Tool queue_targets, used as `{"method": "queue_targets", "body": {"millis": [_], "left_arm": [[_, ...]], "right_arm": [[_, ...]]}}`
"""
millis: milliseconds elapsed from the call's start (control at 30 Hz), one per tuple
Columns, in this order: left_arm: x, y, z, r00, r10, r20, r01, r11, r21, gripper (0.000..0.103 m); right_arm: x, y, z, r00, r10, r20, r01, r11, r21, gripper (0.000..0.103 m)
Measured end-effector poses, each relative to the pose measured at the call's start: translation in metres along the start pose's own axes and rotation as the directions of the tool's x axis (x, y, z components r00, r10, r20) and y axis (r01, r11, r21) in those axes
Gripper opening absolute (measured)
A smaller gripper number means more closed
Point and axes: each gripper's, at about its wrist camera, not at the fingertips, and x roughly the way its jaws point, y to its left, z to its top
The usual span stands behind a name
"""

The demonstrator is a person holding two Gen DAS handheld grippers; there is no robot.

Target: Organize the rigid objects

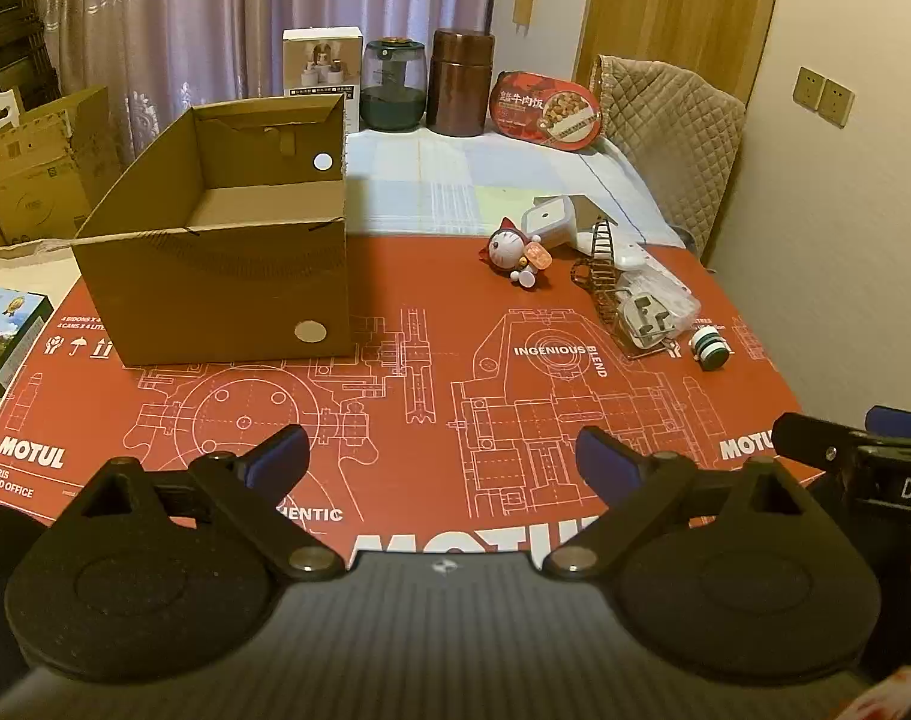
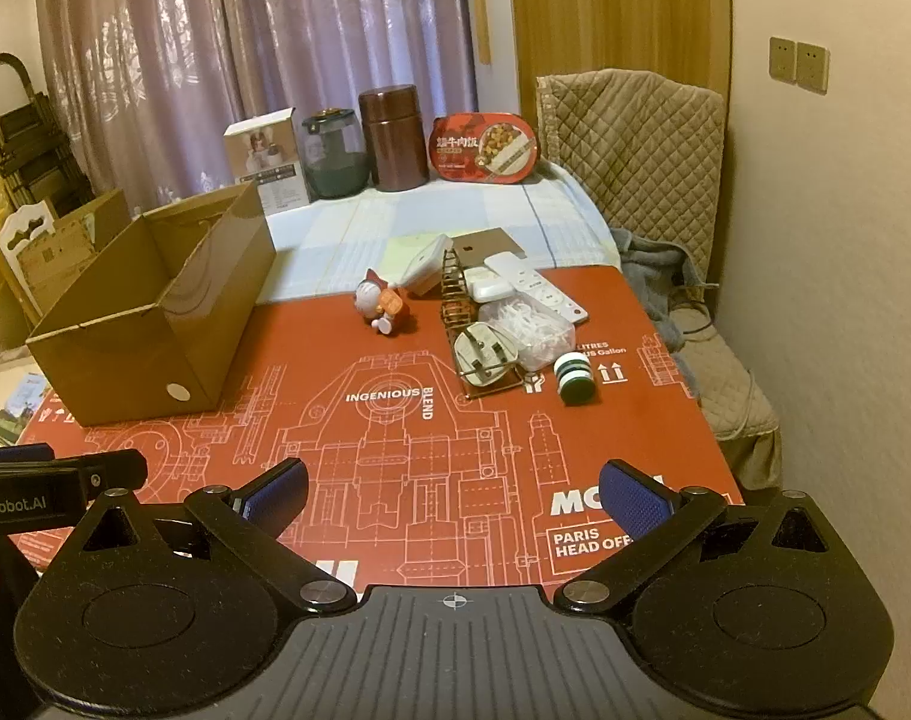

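Cardboard box (image 1: 215,294), open-topped, on red printed mat (image 1: 431,396); glossy toy cat figurine (image 1: 515,252), wire rack (image 2: 464,324), white plug (image 2: 485,354) clustered right. Left gripper (image 1: 442,456), right gripper (image 2: 453,489): spread wide, empty.

Both wrist cams sit low at near edge, angled down; share red mat (image 1: 395,300), box (image 2: 155,324), clutter.

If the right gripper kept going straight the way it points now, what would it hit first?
Most likely the bare red printed mat. The right gripper, jaws open and empty, tilts down at it, and nothing lies in that line. The white plug and toy figure sit farther back, though depth is uncertain.
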Motion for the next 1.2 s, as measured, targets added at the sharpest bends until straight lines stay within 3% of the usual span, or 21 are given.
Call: {"method": "queue_targets", "body": {"millis": [1200], "left_arm": [[-0.0001,-0.0049,-0.0007,1.0,-0.016,0.003,0.016,1.0,-0.002,0.093]], "right_arm": [[-0.0009,-0.007,-0.0012,1.0,-0.009,0.003,0.009,1.0,0.018,0.1]]}}
